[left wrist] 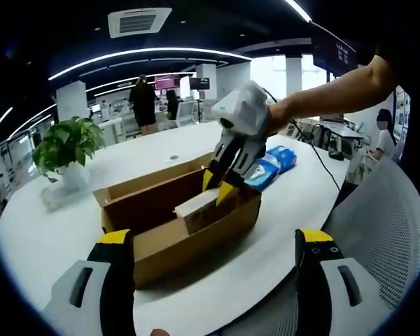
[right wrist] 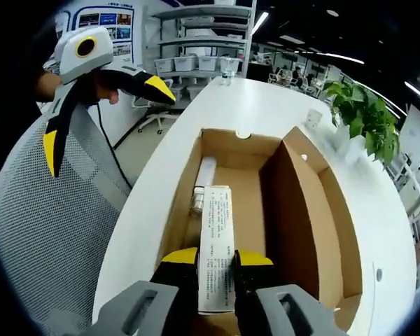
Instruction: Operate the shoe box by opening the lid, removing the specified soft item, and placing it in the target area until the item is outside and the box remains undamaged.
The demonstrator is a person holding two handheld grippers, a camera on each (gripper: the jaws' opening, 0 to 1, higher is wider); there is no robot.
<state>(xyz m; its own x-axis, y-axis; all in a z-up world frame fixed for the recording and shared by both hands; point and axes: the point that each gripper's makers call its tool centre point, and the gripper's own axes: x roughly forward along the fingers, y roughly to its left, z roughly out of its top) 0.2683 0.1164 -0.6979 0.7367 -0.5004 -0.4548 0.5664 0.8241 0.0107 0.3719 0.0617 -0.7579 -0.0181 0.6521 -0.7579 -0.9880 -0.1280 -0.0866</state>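
Left claw (left wrist: 217, 248): grey housing, black jaws, yellow tips, dark slot in each side. Right claw (right wrist: 215, 260): same grey body, black jaws, yellow tips. Black cable trails from each. Person's forearm (left wrist: 332, 91) bare, no sleeve.

Your right gripper (right wrist: 215, 260) has its jaws closed on the flat carton (right wrist: 215, 255), which stands on edge inside the shoe box (right wrist: 311, 210). Ahead of those jaws, a tube-like item (right wrist: 202, 183) lies on the box floor, beyond the carton. The box sits on the desk (right wrist: 255, 105). To the jaws' right the open lid (right wrist: 343, 231) stands; the potted plant (right wrist: 364, 115) is beyond it. Your left gripper (left wrist: 213, 262) hangs with jaws apart before the box; packets (left wrist: 271, 165) lie behind it.
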